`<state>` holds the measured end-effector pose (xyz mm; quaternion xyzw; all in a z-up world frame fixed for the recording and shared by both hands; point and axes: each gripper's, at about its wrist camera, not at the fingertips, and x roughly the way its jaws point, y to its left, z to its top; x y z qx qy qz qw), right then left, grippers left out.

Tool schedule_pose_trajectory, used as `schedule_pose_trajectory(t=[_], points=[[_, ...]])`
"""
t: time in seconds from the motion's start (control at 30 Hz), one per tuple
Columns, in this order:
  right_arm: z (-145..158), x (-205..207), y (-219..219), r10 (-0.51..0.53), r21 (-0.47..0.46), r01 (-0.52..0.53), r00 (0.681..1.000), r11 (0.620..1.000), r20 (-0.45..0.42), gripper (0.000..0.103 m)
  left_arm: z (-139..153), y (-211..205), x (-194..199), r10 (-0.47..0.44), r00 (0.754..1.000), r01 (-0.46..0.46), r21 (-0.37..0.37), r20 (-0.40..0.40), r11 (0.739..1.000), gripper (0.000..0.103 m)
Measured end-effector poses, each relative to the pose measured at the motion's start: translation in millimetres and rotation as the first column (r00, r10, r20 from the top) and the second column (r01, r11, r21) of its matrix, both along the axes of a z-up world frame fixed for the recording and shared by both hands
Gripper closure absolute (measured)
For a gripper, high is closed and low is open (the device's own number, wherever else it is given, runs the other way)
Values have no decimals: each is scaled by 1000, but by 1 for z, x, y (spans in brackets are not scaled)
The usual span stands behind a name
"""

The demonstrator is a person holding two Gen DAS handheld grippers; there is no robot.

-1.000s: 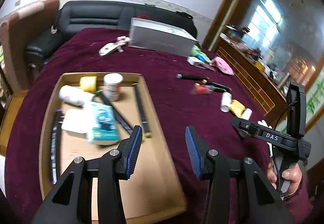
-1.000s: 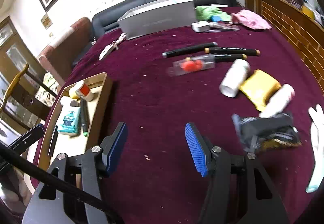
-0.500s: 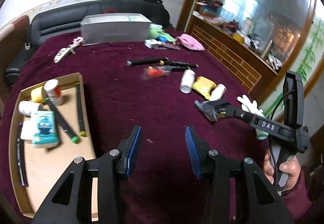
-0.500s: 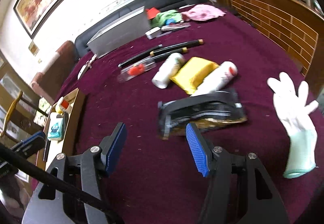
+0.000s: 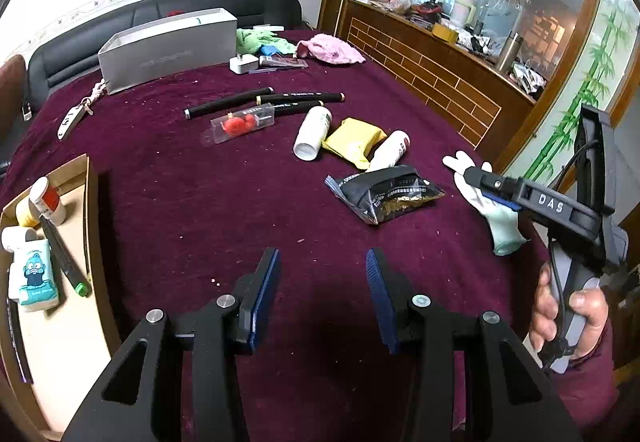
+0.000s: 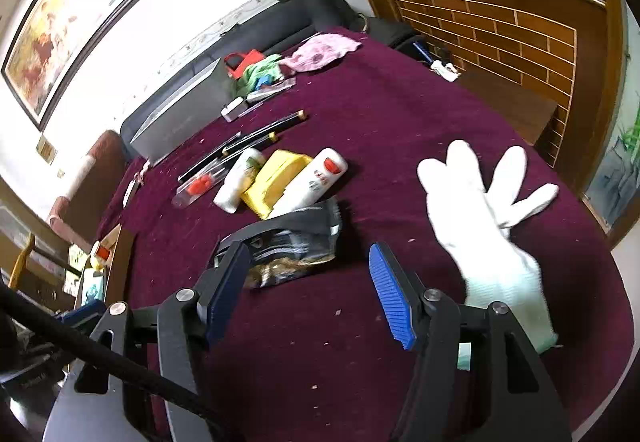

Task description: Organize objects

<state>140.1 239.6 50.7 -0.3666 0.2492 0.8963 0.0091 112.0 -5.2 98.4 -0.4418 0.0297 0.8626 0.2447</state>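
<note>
A cardboard tray [image 5: 86, 202] at the left holds bottles, a tissue pack and pens. Loose on the maroon cloth lie a black snack packet [image 5: 386, 192], a yellow packet [image 5: 354, 140], two white bottles [image 5: 312, 128], a clear case with red pieces [image 5: 240, 122], black pens [image 5: 296, 98] and a white glove [image 5: 496, 208]. My left gripper [image 5: 322, 274] is open and empty over bare cloth. My right gripper [image 6: 308, 282] is open and empty, close to the black snack packet [image 6: 292, 246], with the white glove [image 6: 484, 214] just right of it.
A grey box [image 5: 168, 48], a white charger [image 5: 243, 63], green and pink cloths [image 5: 332, 48] and a key tag [image 5: 74, 118] lie at the far side. A black sofa [image 5: 120, 18] stands behind the table. A wooden counter [image 5: 440, 66] runs along the right.
Both grippers have swung right, away from the tray. The right gripper has closed in on the black packet and the glove. Both stay open and empty.
</note>
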Motion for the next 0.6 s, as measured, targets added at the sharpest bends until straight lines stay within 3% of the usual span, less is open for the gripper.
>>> schedule_pose_trajectory(t=[0.6], points=[[-2,0,2,-8,16,8,1000,1000,-7,41,-11,0,-3,18,999,-18,-6,30,1000,64]])
